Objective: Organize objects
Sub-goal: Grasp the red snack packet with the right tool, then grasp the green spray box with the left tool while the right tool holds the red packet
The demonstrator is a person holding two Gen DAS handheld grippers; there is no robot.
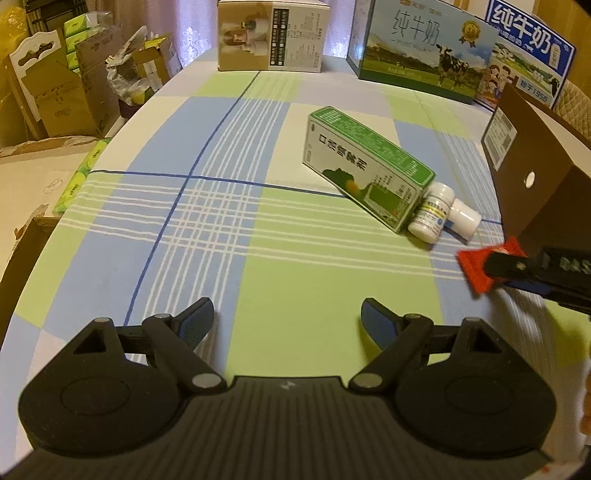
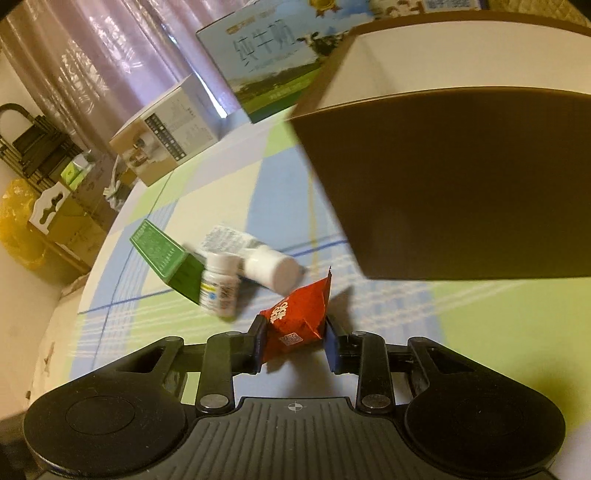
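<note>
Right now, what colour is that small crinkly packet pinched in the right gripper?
Red small foil packet with white lettering; right wrist view shows it best.

Bench [image 1: 258, 258] under a checked cloth of green, blue and white. At 12 o'clock on its far edge, a beige carton [image 1: 271, 35]. At 1 o'clock, two milk cartons side by side: green-and-blue [image 1: 417, 51], then blue-and-white [image 1: 528, 59]. At 10 o'clock, off the bench, stacked cardboard boxes [image 1: 62, 96]. Pale curtain [image 2: 110, 55] behind.
</note>
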